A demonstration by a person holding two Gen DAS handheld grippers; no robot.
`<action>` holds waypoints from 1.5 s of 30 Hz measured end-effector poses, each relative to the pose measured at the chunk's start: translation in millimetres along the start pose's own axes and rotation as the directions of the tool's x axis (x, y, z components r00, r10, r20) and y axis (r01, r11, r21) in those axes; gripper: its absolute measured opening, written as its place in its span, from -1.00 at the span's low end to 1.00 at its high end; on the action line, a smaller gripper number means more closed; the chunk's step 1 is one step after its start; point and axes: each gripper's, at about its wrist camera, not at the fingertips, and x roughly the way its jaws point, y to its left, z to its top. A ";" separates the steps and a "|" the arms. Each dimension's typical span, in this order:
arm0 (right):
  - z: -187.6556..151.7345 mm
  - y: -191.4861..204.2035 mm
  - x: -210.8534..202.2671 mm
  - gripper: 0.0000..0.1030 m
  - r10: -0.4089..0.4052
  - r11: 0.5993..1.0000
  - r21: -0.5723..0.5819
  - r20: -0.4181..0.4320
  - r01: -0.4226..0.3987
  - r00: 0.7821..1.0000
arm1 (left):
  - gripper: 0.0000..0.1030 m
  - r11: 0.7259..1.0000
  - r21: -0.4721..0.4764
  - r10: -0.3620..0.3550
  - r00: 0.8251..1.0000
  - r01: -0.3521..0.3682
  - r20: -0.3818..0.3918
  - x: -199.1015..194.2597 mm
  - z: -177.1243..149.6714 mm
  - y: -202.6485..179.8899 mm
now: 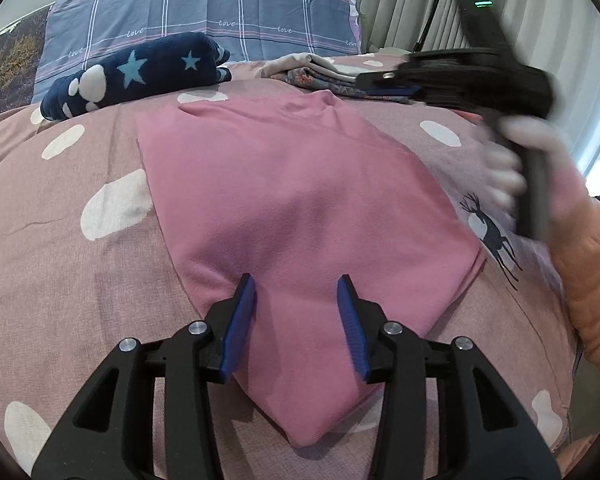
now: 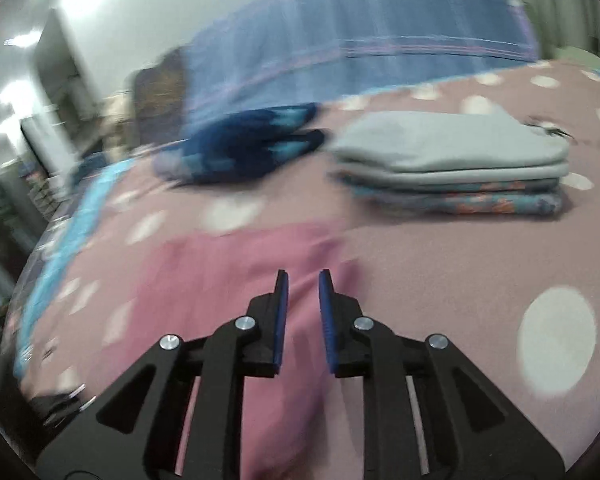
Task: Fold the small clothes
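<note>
While pink garment (image 1: 300,208) lies under both | left tongs (image 1: 296,284) wide, empty | right tongs (image 2: 303,278) narrowly parted, empty

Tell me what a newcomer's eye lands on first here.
The folded pink garment dominates, lying mid-bed on the dotted bedspread, with the open left gripper over its near corner. Beyond it sit a star-patterned navy blanket and a stack of folded clothes.

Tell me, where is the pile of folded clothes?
The pile of folded clothes sits on the spotted bedspread in the right wrist view, upper right, right of the navy star blanket and beyond the pink garment.
</note>
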 end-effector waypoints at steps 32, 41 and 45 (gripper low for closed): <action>3.3 44.2 7.7 -0.66 -0.089 0.979 -0.190 -0.048 0.078 0.995 | -0.07 0.971 -0.014 0.238 0.971 -0.238 0.010 22.3 73.5 52.7; 19.6 99.6 100.8 -0.66 -0.055 0.950 -0.313 -0.210 -0.014 0.976 | 0.06 0.981 -0.129 0.150 0.988 -0.146 0.021 34.8 58.8 74.1; 13.7 83.4 145.7 -0.75 -0.366 0.856 -0.434 -0.123 0.281 0.923 | 0.09 0.982 -0.122 0.151 0.988 -0.147 0.023 35.2 58.0 72.6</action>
